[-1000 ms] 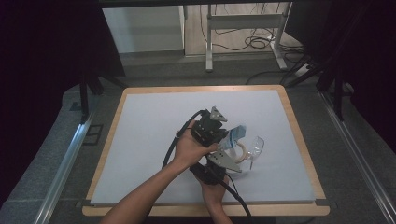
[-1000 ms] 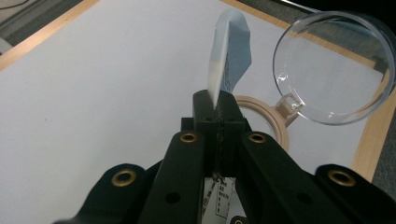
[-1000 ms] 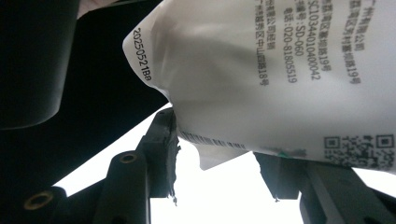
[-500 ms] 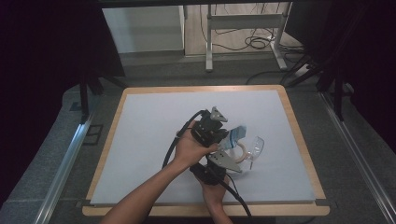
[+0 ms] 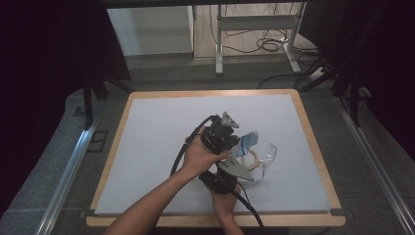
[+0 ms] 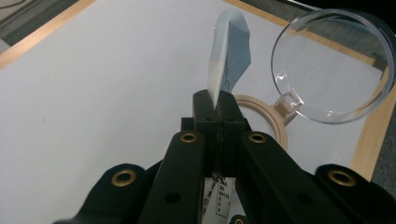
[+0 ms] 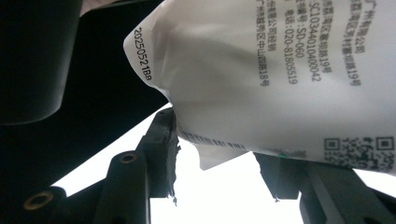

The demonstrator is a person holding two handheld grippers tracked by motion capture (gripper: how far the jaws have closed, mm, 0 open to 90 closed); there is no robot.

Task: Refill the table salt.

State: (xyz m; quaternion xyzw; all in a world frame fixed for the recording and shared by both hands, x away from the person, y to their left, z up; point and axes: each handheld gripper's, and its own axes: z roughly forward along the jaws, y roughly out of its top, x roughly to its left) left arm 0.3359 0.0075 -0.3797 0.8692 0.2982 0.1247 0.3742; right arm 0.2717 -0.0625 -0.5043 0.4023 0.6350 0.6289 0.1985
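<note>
The left claw (image 6: 218, 105) has its two black jaws pressed together on the edge of a small sachet (image 6: 229, 51), a flat packet that is pale blue on one face and white with printing on the other. The sachet stands up from the jaw tips, clear of the counter. Whether it is sealed, and what it holds, cannot be told.

In the right gripper view the same sachet (image 7: 280, 74) hangs just above the right claw (image 7: 224, 149), its white printed face with a date code, a barcode and a square code turned to the camera. The jaws of this claw stand about half open, one on each side of the sachet's lower corner. The left jaw looks to meet the packet's edge, while the right one is partly hidden behind it, so whether they press on it cannot be made out.

Just beyond the left claw's tips and to their right lies a clear round dish (image 6: 334, 70) with nothing visible in it, tilted against a tan ring (image 6: 268, 119) that rests flat on the counter.

In the high view both hands meet low on the counter (image 5: 161, 127), a pale grey sheet inside a light wooden border. The left claw (image 5: 235, 144) is above the right claw (image 5: 242, 159), black cables trailing back along the forearms. Around the counter is grey flooring with metal rails at either side, and past the far edge stands a metal frame with cables on the floor.
</note>
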